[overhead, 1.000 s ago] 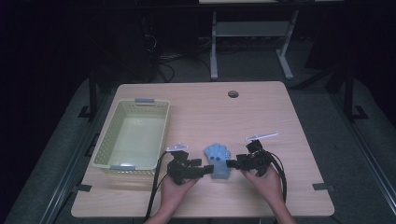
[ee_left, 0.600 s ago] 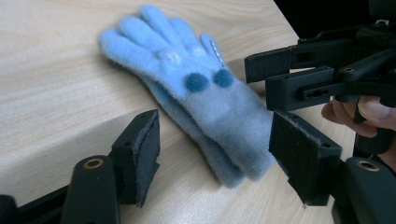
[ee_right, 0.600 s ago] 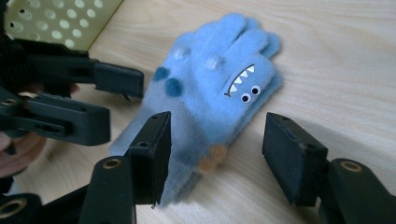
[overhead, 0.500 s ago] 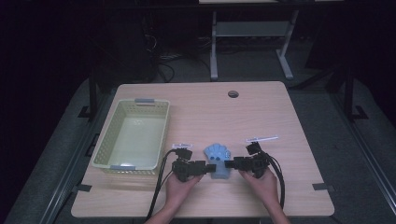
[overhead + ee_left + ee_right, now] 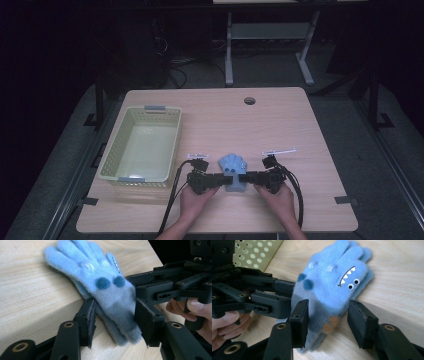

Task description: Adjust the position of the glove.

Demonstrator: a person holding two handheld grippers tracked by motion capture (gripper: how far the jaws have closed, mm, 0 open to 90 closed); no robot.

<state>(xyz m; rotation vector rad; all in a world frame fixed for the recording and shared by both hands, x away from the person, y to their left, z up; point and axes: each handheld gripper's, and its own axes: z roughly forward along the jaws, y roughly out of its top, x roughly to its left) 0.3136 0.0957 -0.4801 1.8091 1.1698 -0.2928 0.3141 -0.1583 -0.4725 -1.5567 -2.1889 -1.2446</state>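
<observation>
Far left on the pale wooden counter (image 5: 300, 125): a pale green perforated plastic basket (image 5: 114, 150), nothing in it, its near rim just beside the left hand.

Next over, the left gripper (image 5: 113, 322), jaws released and straddling the grey cuff of a fluffy blue monster-faced glove (image 5: 233, 167), pads close on both sides but no squeeze showing.

Centre: the glove flat on the counter, fingers pointing away from the person, near the front edge, between both tools.

Right of it, the right gripper (image 5: 327, 320), jaws likewise spread around the cuff end, not clamped. Both tools nose to nose across the cuff, very near each other.

Progress, by the look of it: early. Approach done, grasp not yet made, lift and likely drop into the basket left to do.

Room: short clear path leftward to the basket; wide bare wood on the right and beyond; front edge close behind the hands.
</observation>
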